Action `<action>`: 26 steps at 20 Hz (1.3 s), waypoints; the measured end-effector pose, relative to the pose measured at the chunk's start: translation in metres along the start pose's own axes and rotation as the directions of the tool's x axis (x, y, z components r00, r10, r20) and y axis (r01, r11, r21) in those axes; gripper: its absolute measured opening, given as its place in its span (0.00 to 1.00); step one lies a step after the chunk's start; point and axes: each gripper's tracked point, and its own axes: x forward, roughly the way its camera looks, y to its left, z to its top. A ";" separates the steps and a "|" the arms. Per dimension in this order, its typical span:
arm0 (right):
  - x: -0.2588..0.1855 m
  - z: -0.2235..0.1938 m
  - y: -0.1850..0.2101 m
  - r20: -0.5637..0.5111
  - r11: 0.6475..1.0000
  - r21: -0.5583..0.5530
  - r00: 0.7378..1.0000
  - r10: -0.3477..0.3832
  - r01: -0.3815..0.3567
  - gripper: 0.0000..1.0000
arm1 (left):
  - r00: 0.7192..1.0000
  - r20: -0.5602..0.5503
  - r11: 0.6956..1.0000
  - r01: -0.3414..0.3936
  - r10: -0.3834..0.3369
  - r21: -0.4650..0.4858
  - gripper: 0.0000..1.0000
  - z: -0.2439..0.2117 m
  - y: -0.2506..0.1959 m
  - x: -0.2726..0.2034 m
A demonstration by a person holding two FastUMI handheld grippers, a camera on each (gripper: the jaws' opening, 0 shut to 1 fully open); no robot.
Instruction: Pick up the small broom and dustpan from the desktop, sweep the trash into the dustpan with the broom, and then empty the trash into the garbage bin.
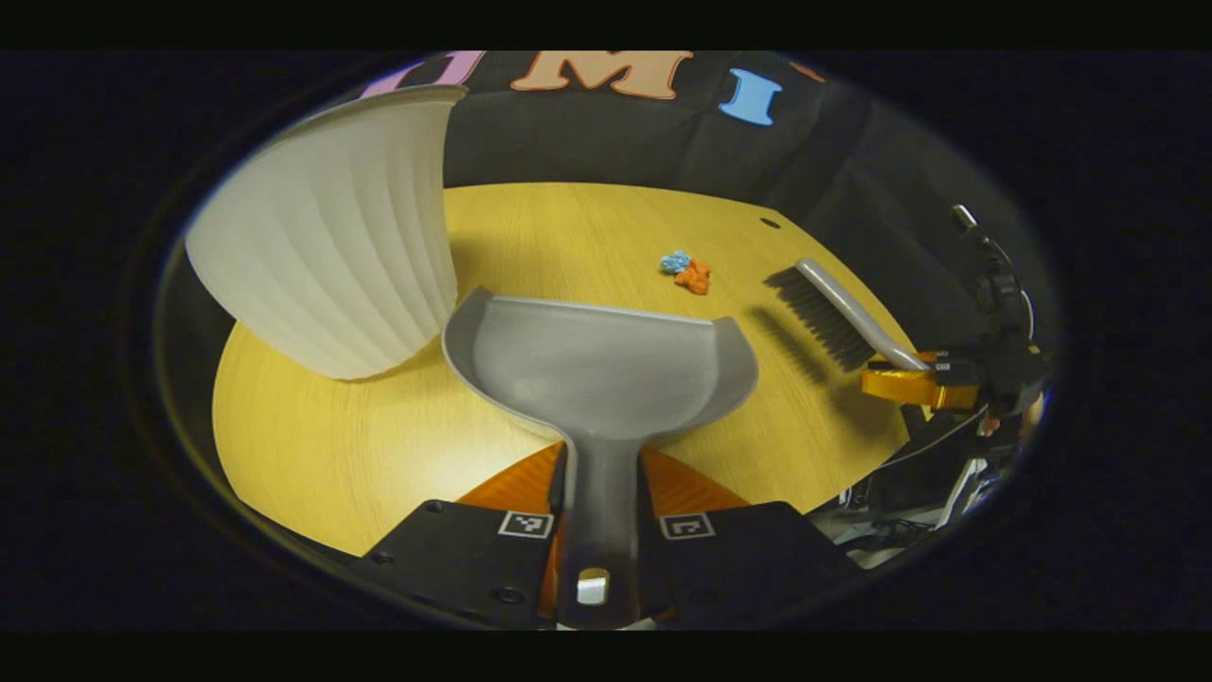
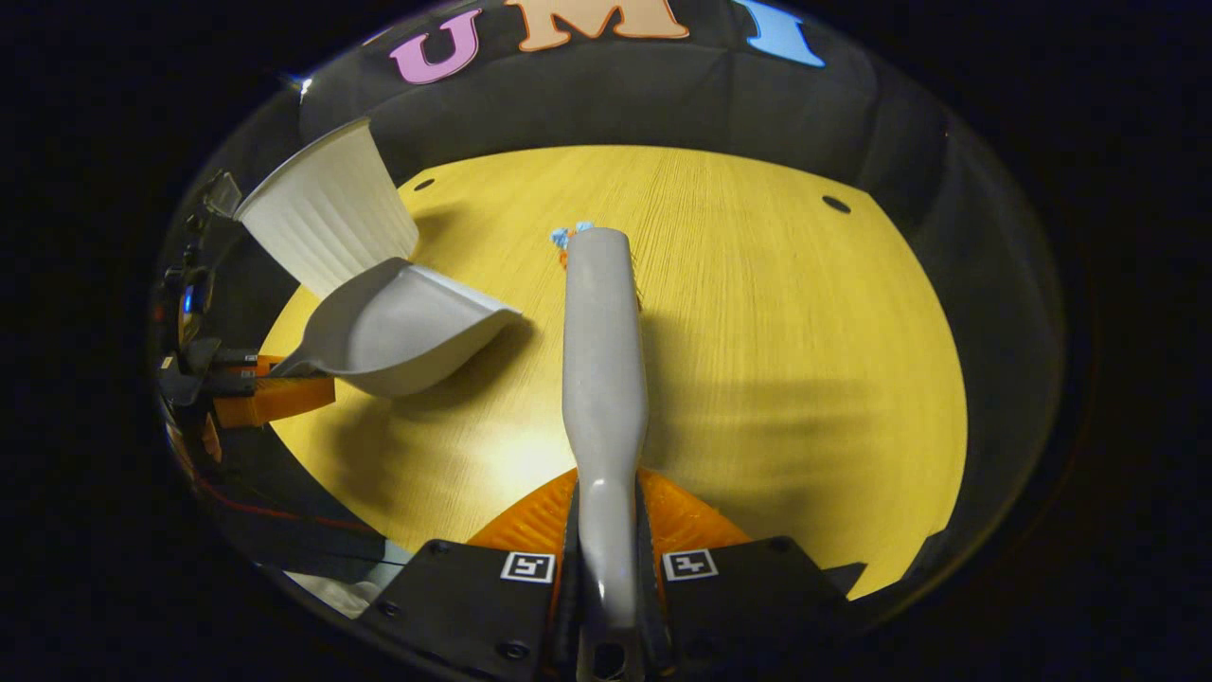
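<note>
L fingers [image 1: 598,493] clamp dustpan [image 1: 606,365] handle, mouth fwd toward trash [image 1: 688,271] | R fingers [image 2: 606,511] clamp broom [image 2: 603,360], long axis fwd, tip at trash | above tabletop [image 1: 379,445]

A recording booth is showing here: black cloth wall [image 1: 663,142] is standing behind the wooden worktop [image 1: 568,237], cables [image 1: 909,493] are hanging beside.
</note>
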 end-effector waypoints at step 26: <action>0.091 0.115 0.012 -0.206 0.799 -0.569 0.974 0.091 -0.195 0.27 | 0.990 -0.031 0.965 0.142 -0.139 0.221 0.27 0.016 -0.016 0.046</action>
